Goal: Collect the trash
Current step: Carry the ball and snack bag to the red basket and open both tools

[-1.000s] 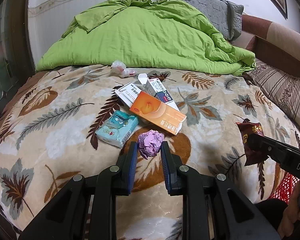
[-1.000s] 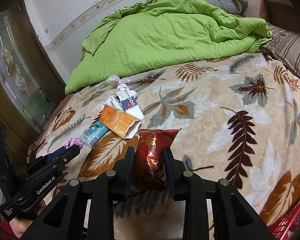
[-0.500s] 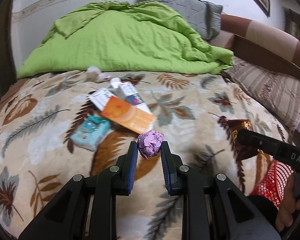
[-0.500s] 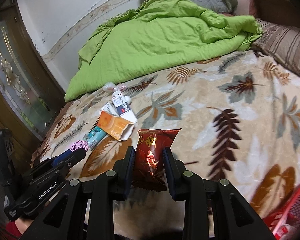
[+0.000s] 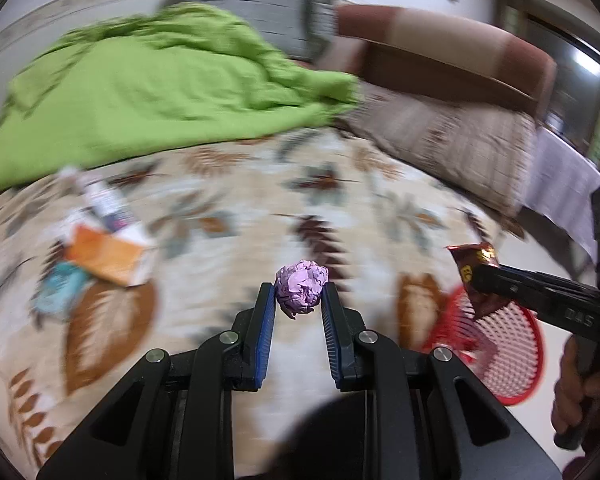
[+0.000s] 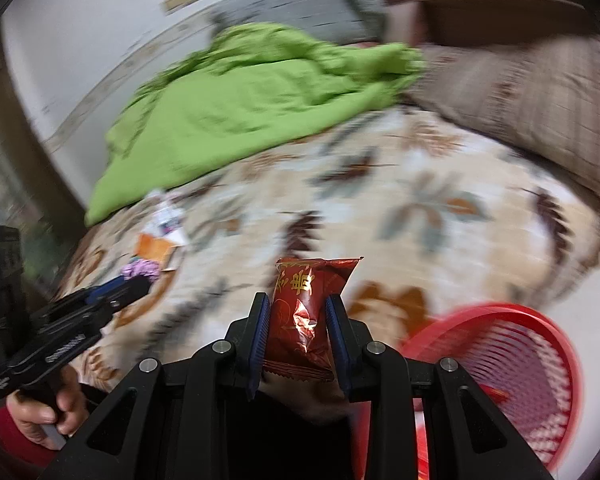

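Note:
My left gripper (image 5: 299,293) is shut on a crumpled purple paper ball (image 5: 302,291), held above the leaf-patterned blanket (image 5: 236,200). My right gripper (image 6: 296,304) is shut on a red snack wrapper (image 6: 306,312), which stands upright between the blue pads. In the left wrist view the red snack wrapper (image 5: 474,268) hangs over the rim of a red plastic basket (image 5: 508,344). The same red plastic basket (image 6: 512,364) sits low on the right in the right wrist view. The purple paper ball (image 6: 140,270) shows there at the left, in the other gripper.
An orange box (image 5: 108,258), a white and blue box (image 5: 108,202) and a teal packet (image 5: 58,294) lie together on the blanket's left side. A green quilt (image 5: 160,92) is heaped at the back. A striped pillow (image 5: 452,148) lies on the right.
Both grippers have swung to the right with their trash, away from the boxes. The red basket has come into fuller view at the lower right, and the picture has blurred.

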Tool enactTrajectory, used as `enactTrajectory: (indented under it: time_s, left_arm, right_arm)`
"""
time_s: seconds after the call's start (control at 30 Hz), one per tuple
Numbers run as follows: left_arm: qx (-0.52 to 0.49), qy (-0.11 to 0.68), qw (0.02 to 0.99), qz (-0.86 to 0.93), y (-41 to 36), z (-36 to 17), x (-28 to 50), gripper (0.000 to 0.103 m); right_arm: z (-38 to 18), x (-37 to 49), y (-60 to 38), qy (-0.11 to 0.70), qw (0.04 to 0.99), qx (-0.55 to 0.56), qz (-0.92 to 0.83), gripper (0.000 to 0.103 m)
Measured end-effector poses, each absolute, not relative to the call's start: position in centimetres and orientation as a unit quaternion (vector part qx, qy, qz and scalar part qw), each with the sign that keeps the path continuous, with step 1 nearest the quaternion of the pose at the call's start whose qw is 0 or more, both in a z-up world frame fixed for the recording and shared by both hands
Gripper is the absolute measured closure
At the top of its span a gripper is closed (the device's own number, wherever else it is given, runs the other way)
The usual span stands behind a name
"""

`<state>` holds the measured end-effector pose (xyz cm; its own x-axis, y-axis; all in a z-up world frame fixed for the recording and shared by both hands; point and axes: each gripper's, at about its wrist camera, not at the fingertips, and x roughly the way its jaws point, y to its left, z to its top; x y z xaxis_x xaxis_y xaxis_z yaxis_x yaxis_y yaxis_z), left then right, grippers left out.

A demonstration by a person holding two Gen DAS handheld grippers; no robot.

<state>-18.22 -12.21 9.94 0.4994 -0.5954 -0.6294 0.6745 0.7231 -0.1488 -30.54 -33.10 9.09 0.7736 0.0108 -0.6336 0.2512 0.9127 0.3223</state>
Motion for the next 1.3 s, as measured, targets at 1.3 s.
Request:
enactTrajectory:
  time_s: [1.3]
  left_arm:
    - [0.025,0.393,0.842,-0.369,-12.3,9.9,-17.8,0.040]
  right_arm:
    - [9.9,-30.4,-33.1,0.330,0.925,0.180,-0.053,0.043]
